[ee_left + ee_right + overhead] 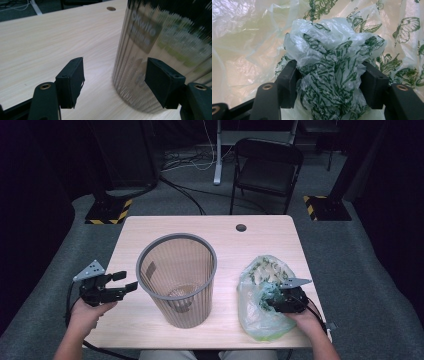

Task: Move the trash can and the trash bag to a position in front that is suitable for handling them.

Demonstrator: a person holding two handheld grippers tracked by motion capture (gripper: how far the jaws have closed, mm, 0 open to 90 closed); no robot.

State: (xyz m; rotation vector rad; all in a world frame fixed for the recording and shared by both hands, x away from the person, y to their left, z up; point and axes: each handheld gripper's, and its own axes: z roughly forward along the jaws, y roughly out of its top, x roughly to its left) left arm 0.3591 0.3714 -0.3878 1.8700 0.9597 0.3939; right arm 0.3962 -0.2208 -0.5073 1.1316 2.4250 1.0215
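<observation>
A grey mesh wastebasket stands upright in the middle of the wooden table. Left of it, my left gripper hovers open above the table's left edge, jaws pointing at the basket with nothing between them. In the left gripper view the open left gripper faces the basket's lower wall. A thin, see-through plastic bag with a green leaf and butterfly print lies at the right front. My right gripper is shut on a bunched part of it. In the right gripper view the crumpled bag sits squeezed in the right gripper.
A cable hole lies near the table's far edge. Beyond the table stand a black folding chair, a metal post and two stand feet with yellow-black stripes. Cables lie on the grey floor.
</observation>
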